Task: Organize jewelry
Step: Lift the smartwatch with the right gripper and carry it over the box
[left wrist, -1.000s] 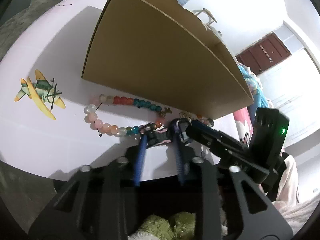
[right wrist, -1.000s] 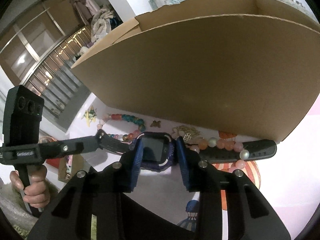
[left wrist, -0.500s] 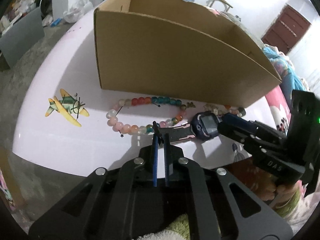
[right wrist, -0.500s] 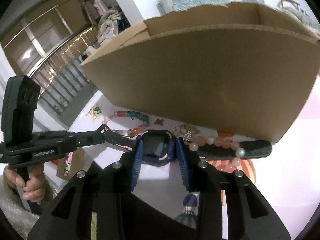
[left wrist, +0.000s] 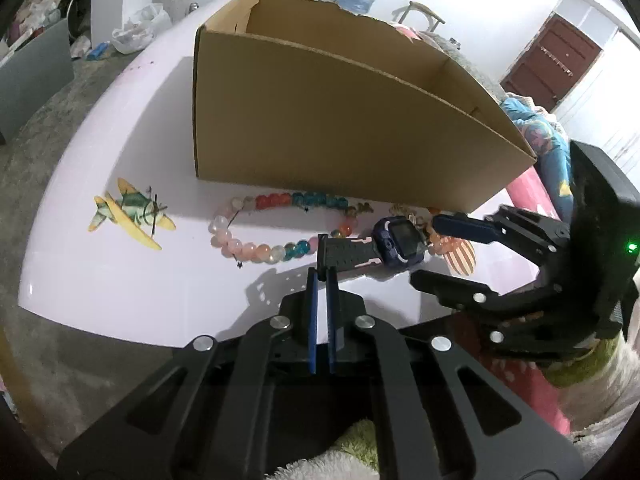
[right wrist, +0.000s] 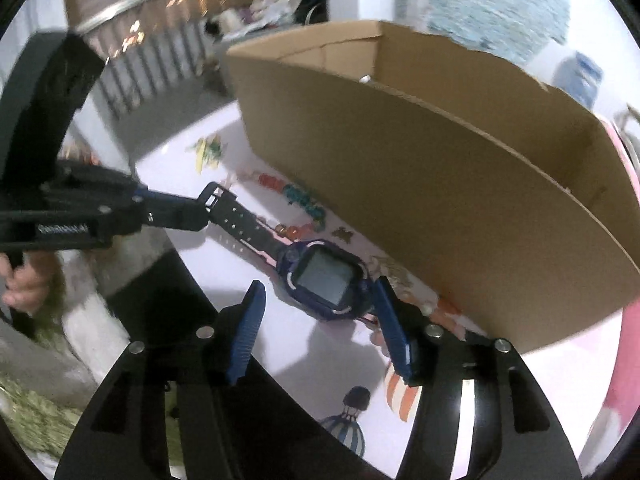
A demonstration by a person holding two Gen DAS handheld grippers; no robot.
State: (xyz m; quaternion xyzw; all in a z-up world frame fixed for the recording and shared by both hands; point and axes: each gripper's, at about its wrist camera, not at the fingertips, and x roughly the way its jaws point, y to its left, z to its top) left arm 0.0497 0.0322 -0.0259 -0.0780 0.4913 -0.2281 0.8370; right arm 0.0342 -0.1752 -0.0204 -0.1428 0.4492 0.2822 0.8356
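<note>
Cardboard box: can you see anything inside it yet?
Only bare inner walls of the cardboard box show, plus a small pale spot at the near rim in the right wrist view. Its floor is hidden by the front wall, so contents cannot be told.

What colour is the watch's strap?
The strap is black with a pink underside; the right wrist view shows it best.
</note>
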